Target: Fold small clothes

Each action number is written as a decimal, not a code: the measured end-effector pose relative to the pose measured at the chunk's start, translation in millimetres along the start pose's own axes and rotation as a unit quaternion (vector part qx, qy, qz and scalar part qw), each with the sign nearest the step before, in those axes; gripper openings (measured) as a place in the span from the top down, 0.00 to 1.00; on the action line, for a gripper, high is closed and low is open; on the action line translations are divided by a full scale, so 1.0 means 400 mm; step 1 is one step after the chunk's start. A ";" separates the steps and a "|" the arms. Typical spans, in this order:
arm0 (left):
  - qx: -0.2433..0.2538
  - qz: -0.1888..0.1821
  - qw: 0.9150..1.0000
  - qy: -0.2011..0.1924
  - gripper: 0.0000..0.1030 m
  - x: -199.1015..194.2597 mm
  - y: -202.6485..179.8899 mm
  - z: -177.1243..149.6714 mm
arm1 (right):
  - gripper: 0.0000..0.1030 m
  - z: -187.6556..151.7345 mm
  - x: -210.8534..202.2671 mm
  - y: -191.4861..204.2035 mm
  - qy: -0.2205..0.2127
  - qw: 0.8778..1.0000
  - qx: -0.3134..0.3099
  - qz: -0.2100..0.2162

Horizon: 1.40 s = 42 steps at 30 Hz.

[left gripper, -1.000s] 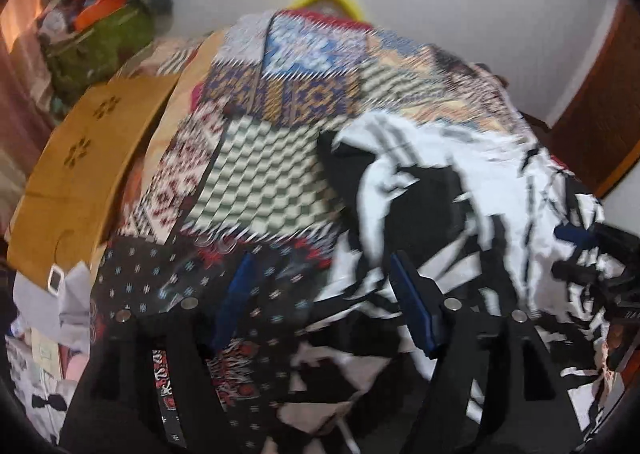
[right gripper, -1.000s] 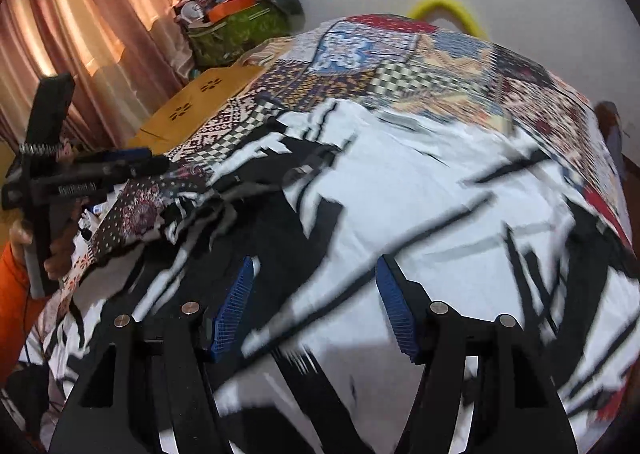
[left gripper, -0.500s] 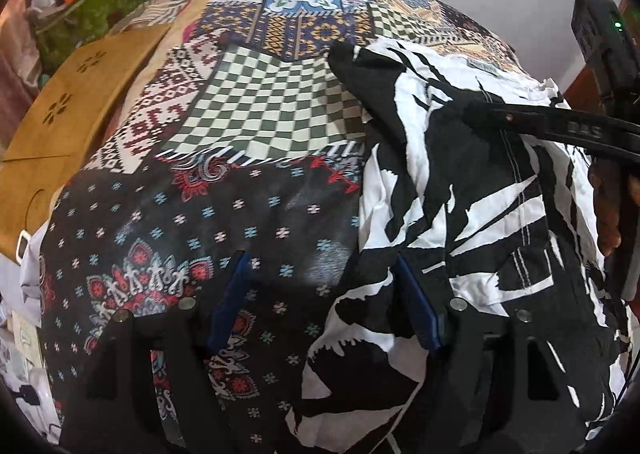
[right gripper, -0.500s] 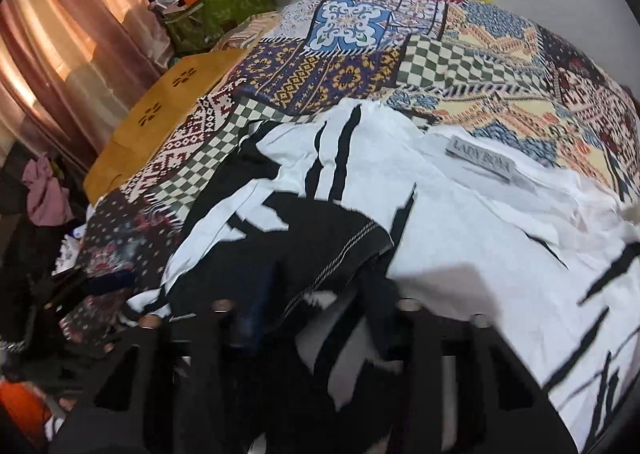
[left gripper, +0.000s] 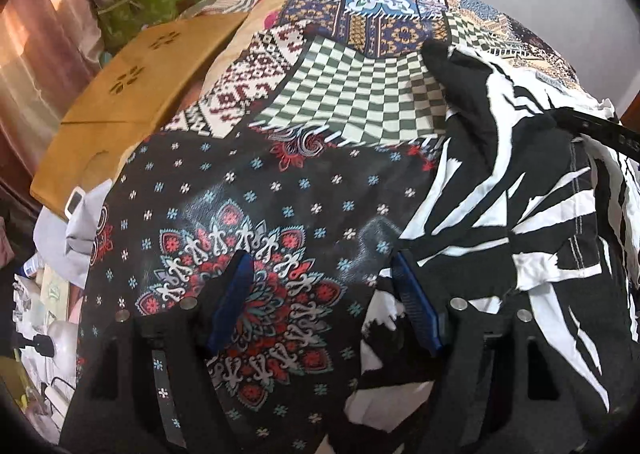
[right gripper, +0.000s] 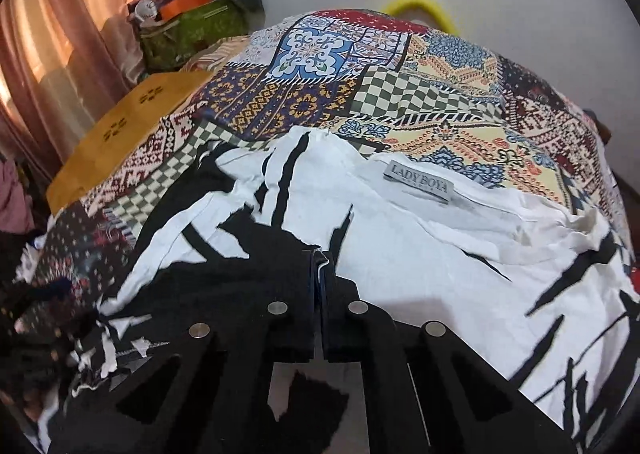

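Observation:
A black-and-white patterned shirt (right gripper: pixel 400 238) lies spread on a patchwork bedspread (right gripper: pixel 312 94), its grey neck label (right gripper: pixel 418 185) facing up. My right gripper (right gripper: pixel 320 260) is shut on a fold of the shirt near its left side. In the left wrist view the shirt (left gripper: pixel 520 206) covers the right half. My left gripper (left gripper: pixel 324 278) is open and empty, low over the dark flowered patch of the bedspread (left gripper: pixel 248 222), its right finger at the shirt's left edge. The right gripper's black finger (left gripper: pixel 592 130) shows at far right.
A yellow-brown wooden board (left gripper: pixel 132 94) lies along the bed's left side. A green bag (right gripper: pixel 188 30) piled with items stands at the far left by pink curtains (right gripper: pixel 52 38). A yellow hoop (right gripper: pixel 420 8) leans on the back wall. Clutter lies on the floor at the left.
My right gripper has closed on a fold of the shirt; it was open a second ago. My left gripper has moved lower over the bedspread and stays open.

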<state>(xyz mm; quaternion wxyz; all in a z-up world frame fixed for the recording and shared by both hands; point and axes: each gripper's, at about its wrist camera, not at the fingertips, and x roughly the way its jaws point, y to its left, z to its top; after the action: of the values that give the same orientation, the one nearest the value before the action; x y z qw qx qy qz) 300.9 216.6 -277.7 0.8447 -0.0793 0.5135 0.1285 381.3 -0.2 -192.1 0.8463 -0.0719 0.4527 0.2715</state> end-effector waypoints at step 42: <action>0.130 -0.061 0.990 -0.006 0.19 -0.085 -0.430 0.072 | 0.59 -0.438 -0.482 -0.521 -0.067 0.974 0.210 -0.047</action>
<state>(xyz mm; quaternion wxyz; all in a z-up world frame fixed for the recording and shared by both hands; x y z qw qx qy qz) 361.5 55.3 -233.9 0.8573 0.0008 0.5148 0.0095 277.9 -316.1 -164.3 0.8827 0.1042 0.4381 0.1343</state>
